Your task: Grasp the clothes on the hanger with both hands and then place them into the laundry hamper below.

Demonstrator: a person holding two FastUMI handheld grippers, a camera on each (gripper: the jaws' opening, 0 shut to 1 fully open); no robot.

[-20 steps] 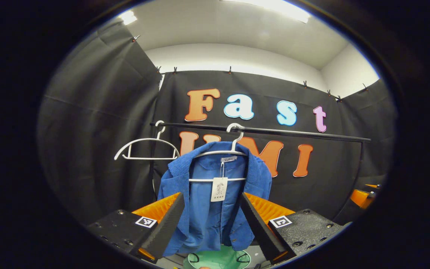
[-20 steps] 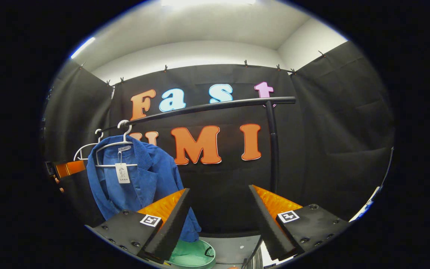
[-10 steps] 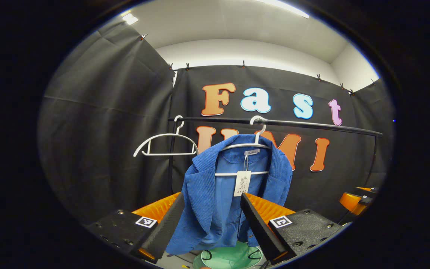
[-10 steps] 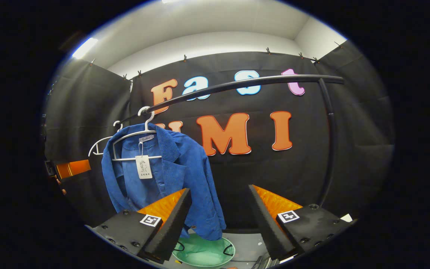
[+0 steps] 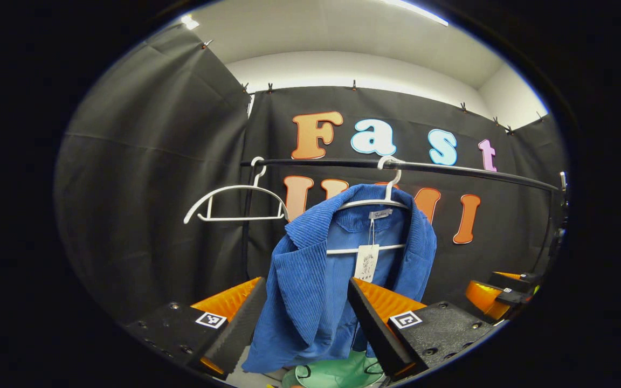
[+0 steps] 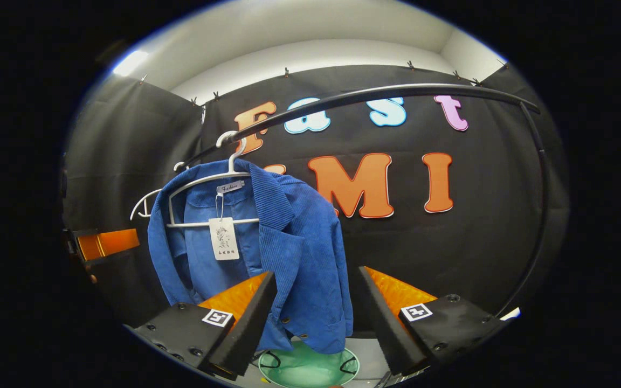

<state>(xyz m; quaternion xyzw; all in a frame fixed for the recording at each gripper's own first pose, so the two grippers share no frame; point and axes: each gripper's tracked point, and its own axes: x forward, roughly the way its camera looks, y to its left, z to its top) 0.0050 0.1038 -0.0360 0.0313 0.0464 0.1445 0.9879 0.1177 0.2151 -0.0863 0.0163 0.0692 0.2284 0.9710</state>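
Observation:
A blue corduroy jacket (image 5: 310, 291) (image 6: 294, 253) with a paper tag hangs on a white hanger (image 5: 383, 202) (image 6: 208, 180) from a black rail (image 5: 450, 170) (image 6: 375, 94). Below it stands a green laundry hamper (image 5: 337, 374) (image 6: 308, 369). My left gripper (image 5: 305, 318) is open, short of the jacket's left front panel. My right gripper (image 6: 316, 312) is open too, its fingers framing the jacket's right lower hem without touching it. In the left gripper view the right gripper (image 5: 496, 296) appears at the far right; in the right gripper view the left gripper (image 6: 103, 242) appears at the far left.
An empty white hanger (image 5: 235, 202) (image 6: 146, 202) hangs on the rail left of the jacket. The rail's upright post (image 6: 537, 215) curves down at the right. Black cloth walls close the booth on all sides.
Both grippers have moved closer to the jacket, which looms larger in both views. The right gripper has swung left toward the jacket's right side. Both stay open.

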